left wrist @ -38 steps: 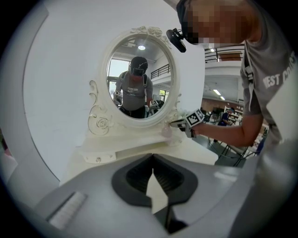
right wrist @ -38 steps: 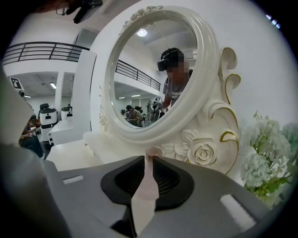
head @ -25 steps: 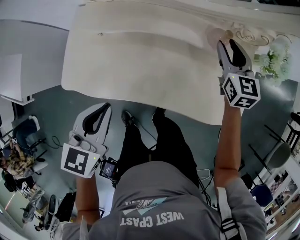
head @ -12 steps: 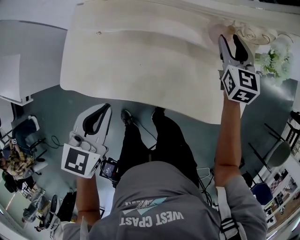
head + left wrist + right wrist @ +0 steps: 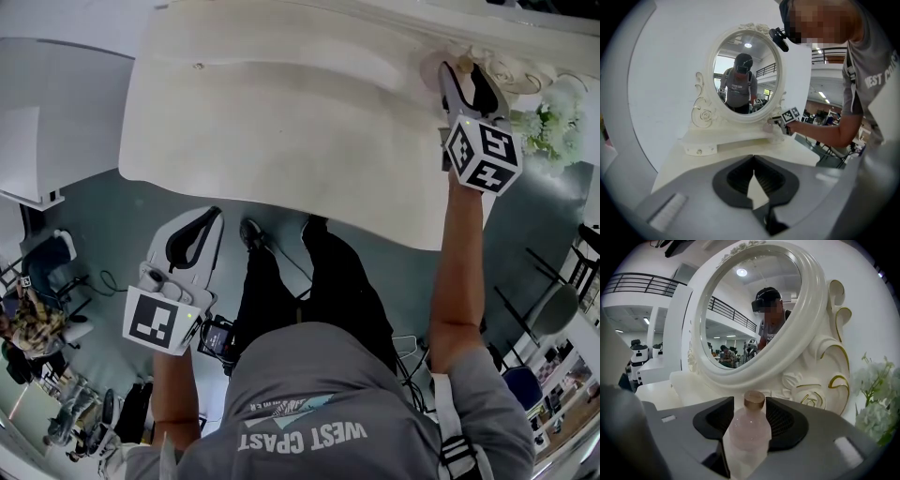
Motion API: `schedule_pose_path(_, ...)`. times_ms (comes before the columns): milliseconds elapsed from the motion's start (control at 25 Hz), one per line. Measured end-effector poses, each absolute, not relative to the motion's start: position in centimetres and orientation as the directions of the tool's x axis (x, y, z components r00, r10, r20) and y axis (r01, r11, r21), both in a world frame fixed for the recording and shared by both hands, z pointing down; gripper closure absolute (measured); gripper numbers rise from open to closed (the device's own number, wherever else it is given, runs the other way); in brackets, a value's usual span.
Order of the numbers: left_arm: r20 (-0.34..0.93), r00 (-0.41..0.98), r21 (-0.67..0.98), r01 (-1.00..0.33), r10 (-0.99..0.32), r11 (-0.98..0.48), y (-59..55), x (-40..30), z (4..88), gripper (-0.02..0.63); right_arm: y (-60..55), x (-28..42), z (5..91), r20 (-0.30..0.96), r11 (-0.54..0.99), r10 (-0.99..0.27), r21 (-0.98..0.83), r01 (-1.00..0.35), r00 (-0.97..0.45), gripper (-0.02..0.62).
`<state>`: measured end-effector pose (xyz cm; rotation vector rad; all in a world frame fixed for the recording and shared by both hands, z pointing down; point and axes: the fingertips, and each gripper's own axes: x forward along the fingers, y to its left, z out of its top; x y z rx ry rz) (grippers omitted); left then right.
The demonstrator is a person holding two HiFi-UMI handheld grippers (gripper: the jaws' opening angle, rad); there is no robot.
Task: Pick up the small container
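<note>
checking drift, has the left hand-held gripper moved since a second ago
No, the left hand-held gripper keeps its spot off the cream dressing table's near edge.

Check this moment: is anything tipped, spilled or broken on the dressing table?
Nothing stands out. The small pink bottle stands upright, capped, between the right gripper's jaws, which have just been opening; the mirror looks intact.

The bottle (image 5: 749, 432) is pale translucent pink, flecked with glitter, under a coppery-brown cap (image 5: 754, 400). The bench (image 5: 281, 122) is cream. At its back edge the mirror frame (image 5: 806, 333) is white, its scrolls edged in gold. The flowers (image 5: 876, 394) are white with green leaves. The left hand-held gripper (image 5: 214, 216) is grey with black pads, its cube (image 5: 155, 321) patterned in black-and-white squares.
</note>
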<state>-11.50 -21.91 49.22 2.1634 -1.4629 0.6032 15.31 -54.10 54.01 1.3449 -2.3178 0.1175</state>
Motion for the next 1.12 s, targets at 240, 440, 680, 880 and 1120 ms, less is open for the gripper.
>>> schedule_pose_path(240, 0.586, 0.340, 0.126, -0.935, -0.736, -0.332, -22.5, -11.5, 49.5, 0.604, -55.6, 15.1, 55.1, 0.434, 0.515, -0.798, 0.130, -0.847, -0.419, 0.412)
schedule_pose_path(440, 0.574, 0.336, 0.113, -0.936, -0.747, -0.334, -22.5, -11.6, 48.9, 0.604, -56.0, 15.0, 55.3, 0.430, 0.511, -0.802, 0.136, -0.849, -0.414, 0.442)
schedule_pose_path(680, 0.530, 0.319, 0.079, -0.941, -0.786, -0.329, -23.2, -11.8, 47.5, 0.604, -56.5, 14.7, 55.8, 0.462, 0.533, -0.765, 0.064, -0.844, -0.448, 0.457)
schedule_pose_path(880, 0.559, 0.316, 0.084, -0.941, -0.767, -0.327, -22.6, -11.9, 47.2, 0.604, -55.9, 15.2, 54.4, 0.472, 0.544, -0.752, 0.052, -0.837, -0.460, 0.459)
schedule_pose_path(1120, 0.506, 0.303, 0.076, -0.948, -0.807, -0.309, -22.1, -12.4, 44.7, 0.604, -53.6, 14.0, 50.0, 0.429, 0.576, -0.750, 0.051, -0.816, -0.503, 0.459)
